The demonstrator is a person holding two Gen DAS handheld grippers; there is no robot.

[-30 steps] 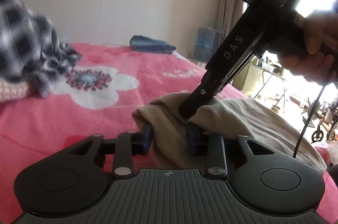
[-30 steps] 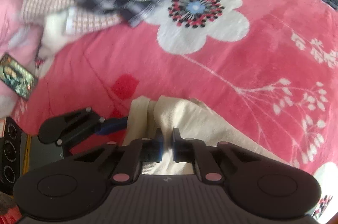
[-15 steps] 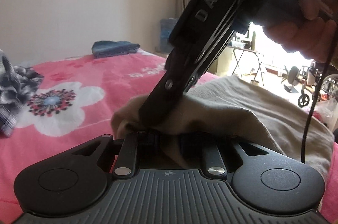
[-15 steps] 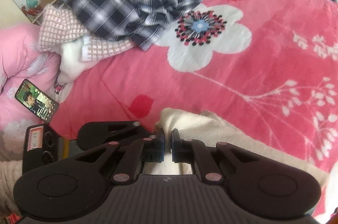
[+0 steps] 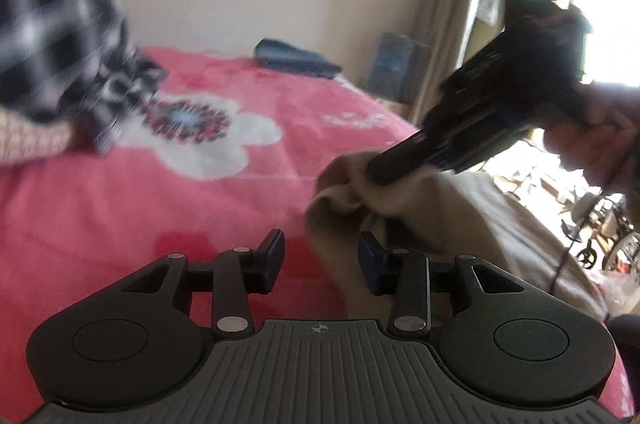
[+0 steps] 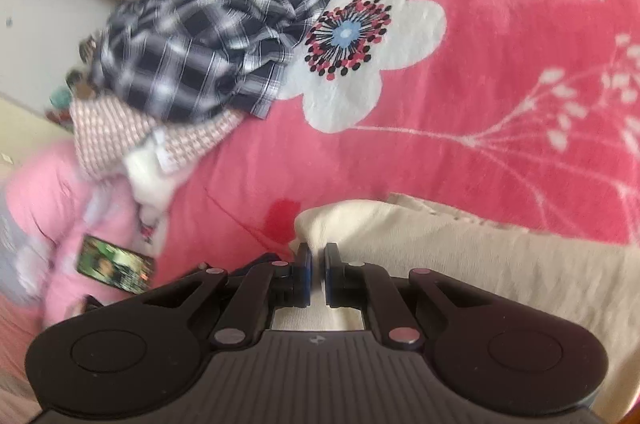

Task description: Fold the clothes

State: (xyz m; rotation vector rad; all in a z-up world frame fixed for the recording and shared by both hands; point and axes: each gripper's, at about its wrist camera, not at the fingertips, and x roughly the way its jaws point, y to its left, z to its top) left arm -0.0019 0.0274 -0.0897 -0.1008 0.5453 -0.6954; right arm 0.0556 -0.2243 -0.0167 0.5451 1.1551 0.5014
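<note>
**Two grippers, one beige garment: a corner changes hands on the pink bed**

Two grippers work the near corner of a beige garment (image 5: 432, 224) lying on the pink flowered bedspread (image 5: 120, 204). The cloth's length runs off to the right of the left gripper (image 5: 320, 256), toward the window. Its bunched corner sits just ahead of, and slightly right of, those jaws, which have just been opening and now stand partly apart. Fabric lies loosely between them, the left finger clear of it, the right one beside it. The right gripper (image 6: 316, 274), carried by a hand (image 5: 592, 144), is the nearer to the corner: its jaws are nearly together, pinching the hem and lifting it off the bedspread. A plaid shirt (image 6: 208, 40) waits in a heap well apart, and a folded blue garment (image 5: 296, 58) lies at the far edge. Any coming fold likely turns on the right gripper's hold.
</note>
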